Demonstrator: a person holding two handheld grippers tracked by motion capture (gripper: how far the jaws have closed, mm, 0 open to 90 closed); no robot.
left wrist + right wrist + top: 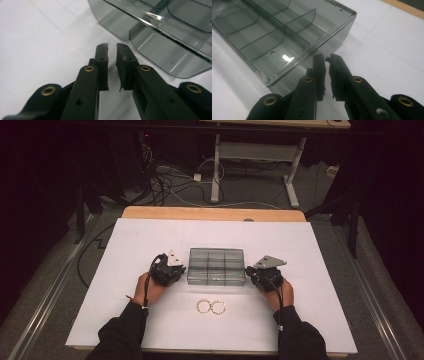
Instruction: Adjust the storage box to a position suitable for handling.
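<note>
smoky compartment box [216, 266] mid-counter [150, 240], long axis left to right, between both grippers.
its compartments look empty, two rings [211, 307] lying in front; left gripper [112, 53] and right gripper [326, 60] jaws slightly spread, pinching nothing.

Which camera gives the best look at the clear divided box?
The high view: the whole clear divided box shows there, with its compartments, on the white sheet. The left gripper view catches one rounded corner; the right gripper view shows one end, with curved dividers.
</note>
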